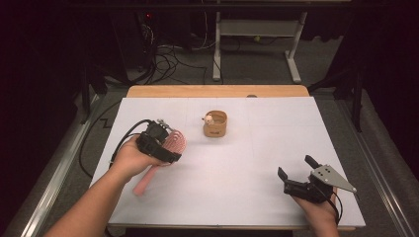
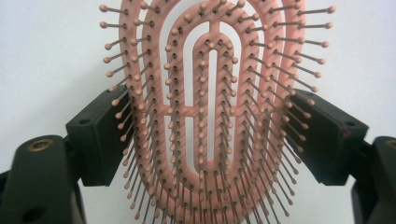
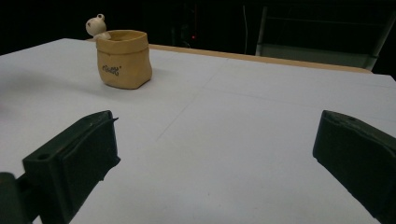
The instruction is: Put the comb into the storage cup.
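At the near left of the white table (image 1: 237, 163), my left gripper (image 1: 165, 143) has its jaws around the head of the pink hairbrush (image 1: 170, 144). In the left gripper view the two black jaws sit on either side of the brush head (image 2: 210, 116), pressing in among the outer bristles, so I read this as a grip on the brush. I can't be sure from here whether the pads bear on the frame itself or just on the bristle tips. The handle trails back toward me under the left hand (image 1: 129, 159), its end low over the table surface; whether it touches I cannot tell.

My right gripper (image 1: 298, 174) sits at the near right, well apart from everything, its jaws wide open with nothing between them. Its own view looks across bare table to the small tan pot (image 3: 123, 58) at the far centre, with a little pale bear figure (image 3: 96, 25) peeking over its rim.

I judge the step in hand to be the pick-up of the brush: it is grasped but hardly lifted. The next move calls for raising it cleanly, keeping the head level so it doesn't slip out through the springy bristles, and then carrying it right and far if the pot is the goal. The handle is long, so I'd watch its swing.
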A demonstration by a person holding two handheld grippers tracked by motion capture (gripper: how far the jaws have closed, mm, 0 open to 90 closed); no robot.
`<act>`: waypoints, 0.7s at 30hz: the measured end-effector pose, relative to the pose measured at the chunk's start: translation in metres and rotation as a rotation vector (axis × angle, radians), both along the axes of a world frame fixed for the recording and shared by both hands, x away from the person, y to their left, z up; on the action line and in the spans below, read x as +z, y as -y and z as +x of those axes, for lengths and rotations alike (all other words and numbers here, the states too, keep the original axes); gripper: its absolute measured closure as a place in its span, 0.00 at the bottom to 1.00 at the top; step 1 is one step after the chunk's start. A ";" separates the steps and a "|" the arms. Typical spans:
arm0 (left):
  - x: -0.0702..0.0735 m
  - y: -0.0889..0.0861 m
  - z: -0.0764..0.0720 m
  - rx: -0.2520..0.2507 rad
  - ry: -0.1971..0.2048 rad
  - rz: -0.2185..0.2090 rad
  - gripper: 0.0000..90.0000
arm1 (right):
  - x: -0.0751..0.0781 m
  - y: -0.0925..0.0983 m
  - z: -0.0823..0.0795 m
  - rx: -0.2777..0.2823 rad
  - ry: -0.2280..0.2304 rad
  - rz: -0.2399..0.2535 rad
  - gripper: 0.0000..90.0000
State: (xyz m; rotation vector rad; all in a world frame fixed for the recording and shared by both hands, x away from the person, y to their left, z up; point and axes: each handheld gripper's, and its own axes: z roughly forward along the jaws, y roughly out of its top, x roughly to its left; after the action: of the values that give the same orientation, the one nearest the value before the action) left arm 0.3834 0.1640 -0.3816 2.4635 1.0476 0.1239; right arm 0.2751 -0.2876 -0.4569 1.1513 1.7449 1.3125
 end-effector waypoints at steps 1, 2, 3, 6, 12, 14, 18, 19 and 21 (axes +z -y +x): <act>0.001 0.000 0.000 0.003 0.006 -0.005 0.22 | 0.000 0.000 0.000 0.000 0.000 0.000 0.01; 0.001 -0.001 -0.001 0.006 0.016 -0.012 0.22 | 0.000 0.000 0.000 0.000 0.000 0.000 0.01; 0.002 -0.001 -0.001 0.002 0.018 -0.020 0.22 | 0.000 0.000 0.000 0.000 0.000 0.000 0.01; 0.004 -0.003 -0.002 0.005 0.036 -0.039 0.22 | 0.000 0.000 0.000 -0.001 0.000 -0.001 0.01; 0.006 -0.006 -0.005 0.013 0.075 -0.084 0.22 | 0.000 0.000 0.000 0.000 0.001 -0.001 0.01; 0.007 -0.007 -0.006 0.014 0.089 -0.094 0.22 | 0.000 0.000 0.000 -0.001 0.001 0.000 0.01; 0.009 -0.011 -0.007 0.023 0.119 -0.118 0.22 | 0.000 0.000 0.000 0.000 0.000 0.000 0.01; 0.011 -0.012 -0.008 0.030 0.133 -0.123 0.22 | 0.000 0.000 0.000 0.000 0.000 0.000 0.01; 0.012 -0.014 -0.010 0.038 0.160 -0.138 0.22 | 0.000 0.000 0.000 0.000 0.001 0.000 0.01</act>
State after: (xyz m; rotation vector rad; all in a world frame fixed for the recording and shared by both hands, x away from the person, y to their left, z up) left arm 0.3738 0.1777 -0.3691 2.2697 1.0001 0.2480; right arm 0.2752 -0.2876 -0.4570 1.1506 1.7447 1.3122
